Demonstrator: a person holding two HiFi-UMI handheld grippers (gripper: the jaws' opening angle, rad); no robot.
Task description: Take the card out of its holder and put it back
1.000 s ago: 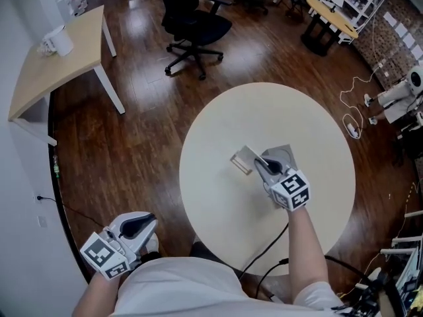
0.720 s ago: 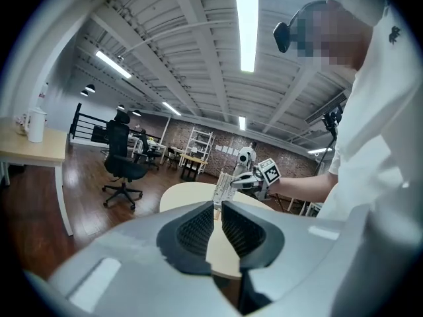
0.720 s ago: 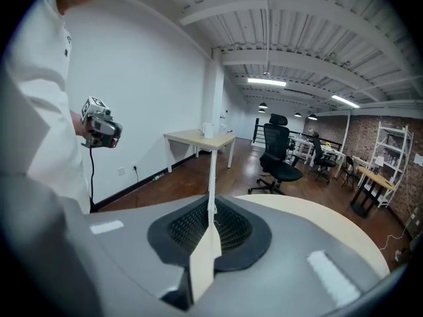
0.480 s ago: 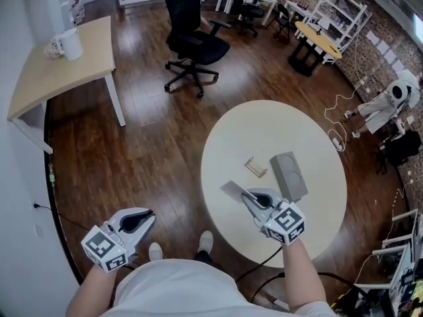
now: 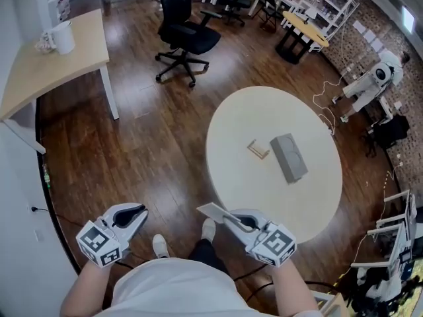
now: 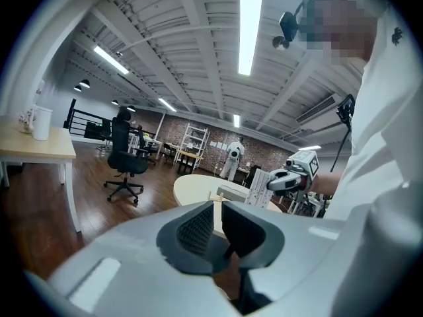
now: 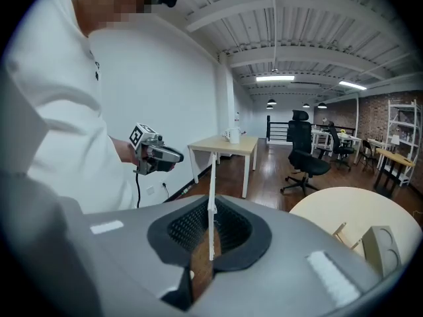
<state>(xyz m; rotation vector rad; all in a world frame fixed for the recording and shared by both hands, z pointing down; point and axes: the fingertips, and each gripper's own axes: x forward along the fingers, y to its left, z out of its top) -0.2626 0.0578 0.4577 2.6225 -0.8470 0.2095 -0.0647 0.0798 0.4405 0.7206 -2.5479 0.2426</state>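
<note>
Card [image 5: 213,211] out of its holder, clamped in the right gripper [image 5: 228,218] just off the near edge of the round table [image 5: 221,177].
The jaws pinch the thin white card edge-on above the wooden floor [image 5: 132,144]. The small wooden holder [image 5: 258,148] stands near the table's middle, just beside a grey box [image 5: 289,156]. The left gripper [image 5: 137,212], well off the table's near-left edge, has its jaws slightly parted with nothing between them.

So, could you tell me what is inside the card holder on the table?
Nothing shows in the card holder, though its slot's bottom is too small to make out. The card is clamped in the right gripper, off the table.
</note>
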